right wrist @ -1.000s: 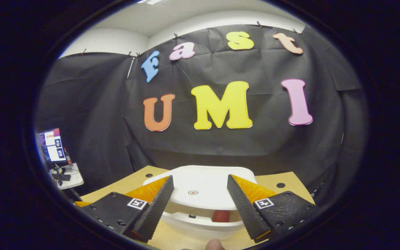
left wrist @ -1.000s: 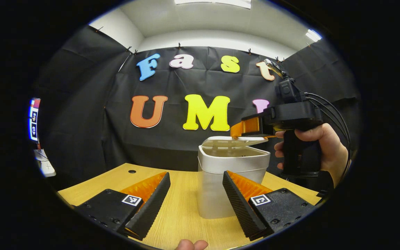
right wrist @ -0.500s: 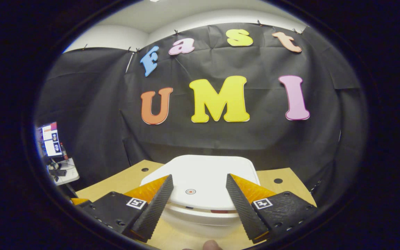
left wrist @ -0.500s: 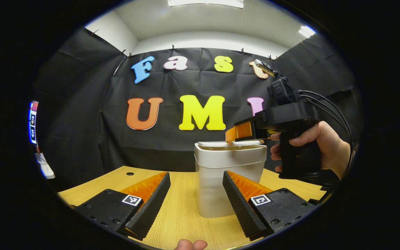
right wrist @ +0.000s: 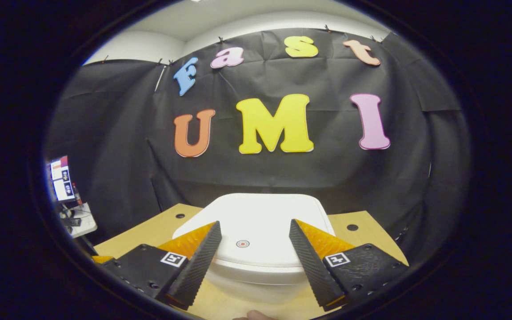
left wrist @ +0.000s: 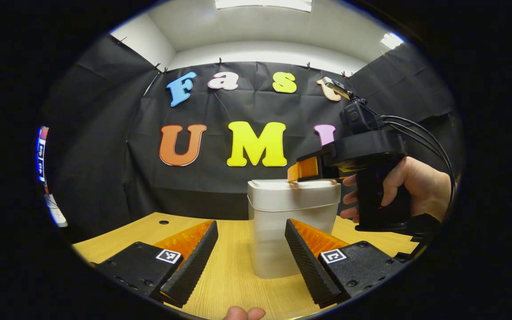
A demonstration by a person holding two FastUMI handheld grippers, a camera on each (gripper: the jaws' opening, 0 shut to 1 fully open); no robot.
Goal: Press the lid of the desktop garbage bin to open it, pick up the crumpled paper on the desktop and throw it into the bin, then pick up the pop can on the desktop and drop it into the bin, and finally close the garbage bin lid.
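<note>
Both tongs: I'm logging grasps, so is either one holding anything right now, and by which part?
Nothing is held. The left tongs are open, short of the bin. The right tongs are open over its lid.

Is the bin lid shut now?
Shut. The lid sits flat on the bin with no gap; the right gripper rests on it.

1. Garbage bin (left wrist: 278, 231): lower right side hidden behind the left gripper's (left wrist: 250, 262) finger.
2. Lid (right wrist: 260, 222): near corners covered by the right gripper (right wrist: 252, 262).
3. Bin contents hidden under the lid.
4. Screen (right wrist: 62, 178) at far left: too small to tell.
</note>
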